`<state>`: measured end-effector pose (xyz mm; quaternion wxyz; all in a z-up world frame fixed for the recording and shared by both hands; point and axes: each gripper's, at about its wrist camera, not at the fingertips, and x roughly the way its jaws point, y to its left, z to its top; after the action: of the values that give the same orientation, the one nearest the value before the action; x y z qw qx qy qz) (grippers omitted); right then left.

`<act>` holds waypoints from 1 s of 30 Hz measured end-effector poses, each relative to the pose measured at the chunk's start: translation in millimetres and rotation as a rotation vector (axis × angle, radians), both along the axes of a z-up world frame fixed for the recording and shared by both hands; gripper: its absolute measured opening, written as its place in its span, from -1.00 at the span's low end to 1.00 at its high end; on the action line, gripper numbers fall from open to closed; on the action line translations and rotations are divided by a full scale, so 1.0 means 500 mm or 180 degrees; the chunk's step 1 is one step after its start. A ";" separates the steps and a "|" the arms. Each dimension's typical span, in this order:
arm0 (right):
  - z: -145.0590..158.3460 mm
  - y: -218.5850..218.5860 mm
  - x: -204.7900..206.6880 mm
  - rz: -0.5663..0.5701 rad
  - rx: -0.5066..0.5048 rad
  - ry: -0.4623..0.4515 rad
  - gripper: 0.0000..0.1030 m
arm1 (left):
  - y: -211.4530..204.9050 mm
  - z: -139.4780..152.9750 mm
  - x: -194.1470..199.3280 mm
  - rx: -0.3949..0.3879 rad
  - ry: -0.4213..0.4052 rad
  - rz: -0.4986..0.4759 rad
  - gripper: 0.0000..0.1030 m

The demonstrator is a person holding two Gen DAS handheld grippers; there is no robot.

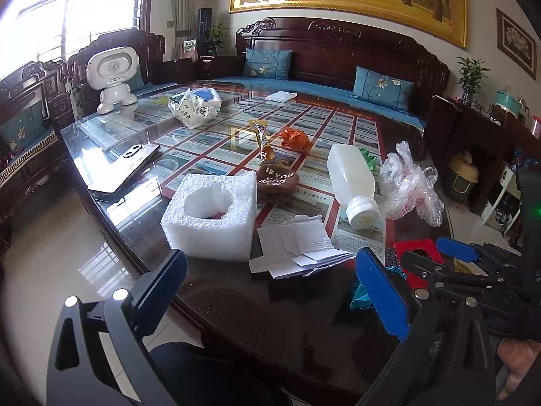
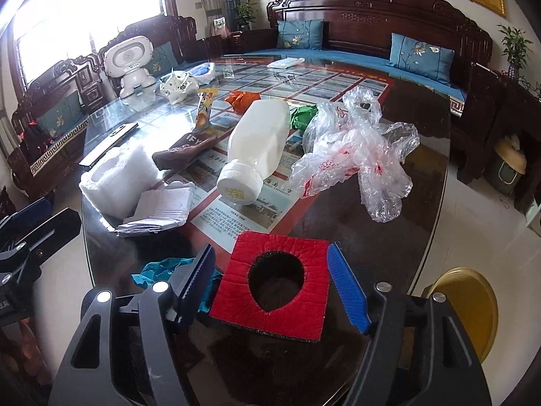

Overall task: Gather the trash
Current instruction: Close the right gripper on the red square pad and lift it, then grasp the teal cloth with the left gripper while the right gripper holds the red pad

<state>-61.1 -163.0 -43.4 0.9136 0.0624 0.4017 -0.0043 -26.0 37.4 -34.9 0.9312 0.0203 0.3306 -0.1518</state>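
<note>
The right tool (image 2: 272, 282) straddles the red foam pad (image 2: 274, 280) at the counter's (image 2: 422, 182) near edge, jaws half closed, right pad touching, left contact unclear. Close squarely on both side edges (the foam compresses). The left tool (image 1: 270, 291) hangs released, grasping nothing.

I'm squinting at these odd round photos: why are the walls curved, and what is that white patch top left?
Both views: a fisheye lens bends straight edges and darkens the corners. Left wrist view: the window is blown out white, and the glass table mirrors it. Right wrist view: the same window glares.
</note>
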 end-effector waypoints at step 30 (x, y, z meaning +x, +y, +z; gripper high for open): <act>0.054 -0.104 -0.080 0.0002 0.0033 -0.0209 0.26 | -0.085 -0.002 -0.027 0.0039 0.0092 -0.0397 0.93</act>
<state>-101.1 -215.0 -16.6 0.9260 0.0671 0.3715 0.0001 -39.7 -5.3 -35.7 0.9149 0.0444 0.3431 -0.2079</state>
